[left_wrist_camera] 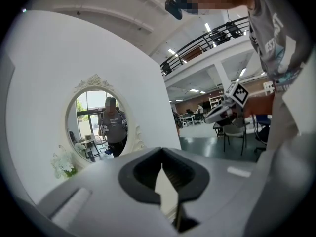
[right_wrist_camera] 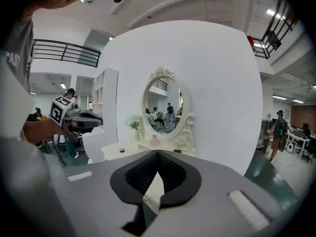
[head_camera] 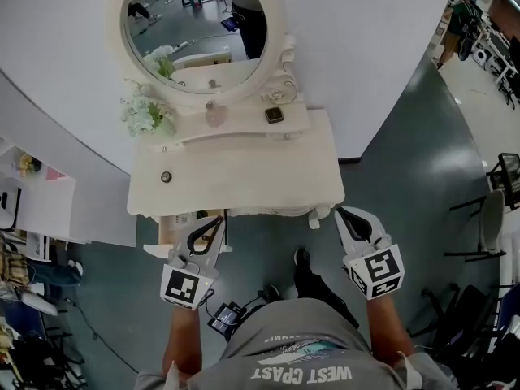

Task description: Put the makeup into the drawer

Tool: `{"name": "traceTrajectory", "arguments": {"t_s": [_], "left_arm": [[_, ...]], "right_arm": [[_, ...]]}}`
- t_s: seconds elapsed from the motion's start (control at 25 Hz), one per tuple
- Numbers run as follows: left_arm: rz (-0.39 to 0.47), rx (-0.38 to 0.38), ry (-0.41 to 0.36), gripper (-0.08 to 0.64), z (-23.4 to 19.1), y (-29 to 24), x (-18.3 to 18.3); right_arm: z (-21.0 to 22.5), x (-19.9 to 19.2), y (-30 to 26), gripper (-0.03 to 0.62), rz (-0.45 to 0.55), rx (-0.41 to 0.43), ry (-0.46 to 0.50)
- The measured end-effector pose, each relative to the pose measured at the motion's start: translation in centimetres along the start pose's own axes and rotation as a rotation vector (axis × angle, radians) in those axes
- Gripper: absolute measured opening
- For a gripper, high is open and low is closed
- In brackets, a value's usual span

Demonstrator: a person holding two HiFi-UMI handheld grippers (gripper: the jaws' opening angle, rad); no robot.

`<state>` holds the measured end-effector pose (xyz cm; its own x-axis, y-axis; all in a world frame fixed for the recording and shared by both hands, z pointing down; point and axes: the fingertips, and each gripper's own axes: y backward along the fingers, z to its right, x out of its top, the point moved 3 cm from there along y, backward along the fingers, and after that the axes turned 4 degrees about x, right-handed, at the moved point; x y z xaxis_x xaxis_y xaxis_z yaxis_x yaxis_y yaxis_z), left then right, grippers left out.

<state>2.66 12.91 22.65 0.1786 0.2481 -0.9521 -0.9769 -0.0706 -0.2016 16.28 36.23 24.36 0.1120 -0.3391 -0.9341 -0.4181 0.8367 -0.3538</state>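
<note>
Fingers (left_wrist_camera: pixel 140 179) of the left gripper (head_camera: pixel 217 221) are clenched tip to tip with nothing between them. The right gripper (head_camera: pixel 340 212) is clenched and empty too.

We note a cream vanity desk (head_camera: pixel 260 169) on a grey-green floor (head_camera: pixel 398 161), backed against a curved white wall (head_camera: pixel 366 23). An oval mirror (head_camera: pixel 195 31) stands at its rear edge.

The makeup sits on the desk:
- A small round dark pot (head_camera: pixel 166 177) is on the top, near the left edge.
- A dark square case (head_camera: pixel 275 114) is on the raised rear shelf, right of a pink bottle (head_camera: pixel 214 114).
- White flowers (head_camera: pixel 146 116) are at the shelf's left end.

A drawer (head_camera: pixel 171 227) stands pulled out under the front left corner, with the left gripper above its right part. We cannot make out its contents. The right gripper hangs off the front right corner.
</note>
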Motion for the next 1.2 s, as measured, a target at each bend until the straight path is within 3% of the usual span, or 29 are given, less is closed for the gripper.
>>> {"name": "traceTrajectory", "arguments": {"t_s": [0.72,1.2], "left_arm": [[-0.108,0.246,0.039,0.002,-4.6,-10.6,1.1],[-0.161,0.333,0.042,0.002,-6.7,-11.6,0.4]], "right_arm": [[11.8,3.1,-14.5,0.002,0.018,0.246,0.047],[15.3,3.4,-20.6,0.002,0.015,0.28,0.043]]}}
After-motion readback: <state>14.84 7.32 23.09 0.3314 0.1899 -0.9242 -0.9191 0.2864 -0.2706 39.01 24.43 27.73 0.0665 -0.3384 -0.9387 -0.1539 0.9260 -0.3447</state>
